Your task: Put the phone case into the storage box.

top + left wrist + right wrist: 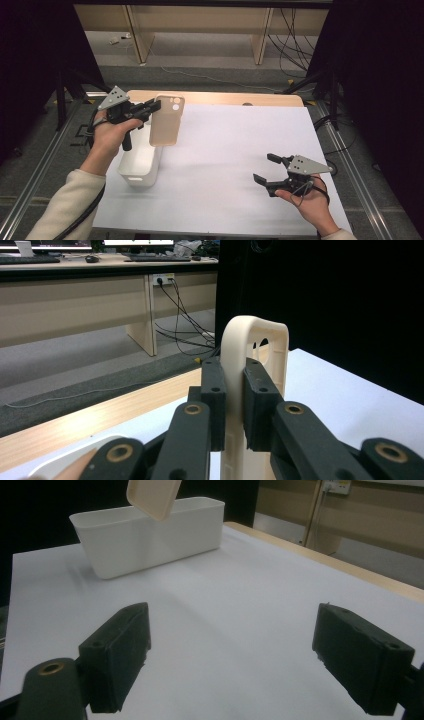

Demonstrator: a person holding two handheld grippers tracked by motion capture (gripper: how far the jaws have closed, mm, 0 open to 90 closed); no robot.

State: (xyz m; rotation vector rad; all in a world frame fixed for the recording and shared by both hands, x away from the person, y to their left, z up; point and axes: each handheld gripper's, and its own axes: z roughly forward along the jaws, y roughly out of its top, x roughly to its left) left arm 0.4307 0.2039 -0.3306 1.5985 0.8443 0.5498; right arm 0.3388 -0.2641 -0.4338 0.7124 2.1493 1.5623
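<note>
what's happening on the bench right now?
A person works two handheld tools at a table covered in white. The left tool is shut on the edge of a beige phone case, holding it upright in the air above a white bin. The right tool hangs open and empty over the white sheet, near the person's side.

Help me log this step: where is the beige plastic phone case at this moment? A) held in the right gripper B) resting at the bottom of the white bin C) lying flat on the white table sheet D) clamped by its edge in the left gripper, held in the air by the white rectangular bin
D: the left gripper has its pads pressed on the edge of the beige plastic phone case, which hangs in the air at the white rectangular bin, while the right gripper stands open with nothing between its jaws.
</note>
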